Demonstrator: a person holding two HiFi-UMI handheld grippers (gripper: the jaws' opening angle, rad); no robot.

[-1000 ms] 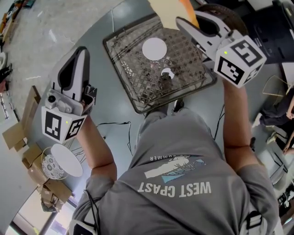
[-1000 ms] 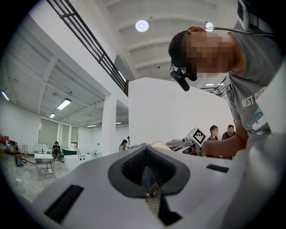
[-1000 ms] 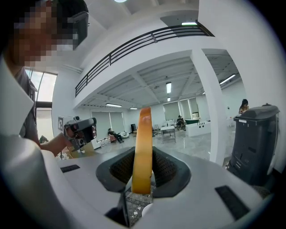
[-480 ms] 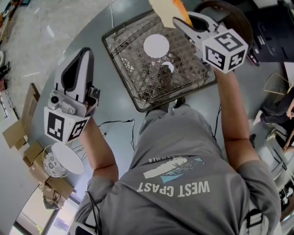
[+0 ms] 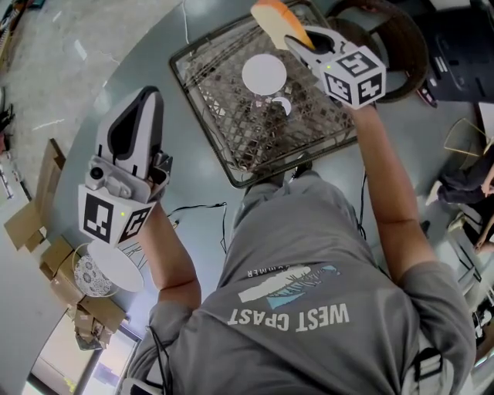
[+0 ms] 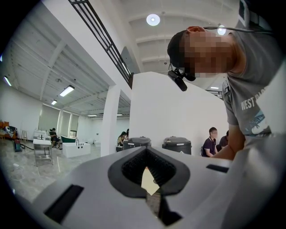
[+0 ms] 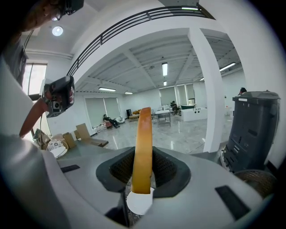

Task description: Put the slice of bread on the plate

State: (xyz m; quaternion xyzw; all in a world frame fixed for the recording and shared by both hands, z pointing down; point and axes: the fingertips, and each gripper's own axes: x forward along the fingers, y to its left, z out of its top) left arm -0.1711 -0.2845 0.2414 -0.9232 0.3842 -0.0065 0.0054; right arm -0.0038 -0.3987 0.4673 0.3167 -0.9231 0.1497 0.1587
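Note:
My right gripper [image 5: 297, 38] is shut on a slice of bread [image 5: 272, 17], tan with an orange-brown crust, at the top of the head view. It hangs over the far edge of a wire basket [image 5: 231, 146]. In that basket lies a round white plate [image 5: 264, 73], just left of the gripper. The right gripper view shows the bread [image 7: 143, 147] standing on edge between the dark pads, with the plate [image 7: 140, 202] showing white below it. My left gripper [image 5: 145, 100] is shut and holds nothing, out over the grey table left of the basket.
A small white piece [image 5: 282, 104] lies in the basket near the plate. On the floor at lower left are a white dish [image 5: 116, 266], a patterned bowl [image 5: 87, 279] and cardboard [image 5: 31, 224]. A dark round basket [image 5: 405, 46] sits at top right. A cable [image 5: 193, 208] trails near me.
My right gripper has come down with the bread towards the basket, shifting left in the head view. The left gripper has sunk a little. Both grips are unchanged.

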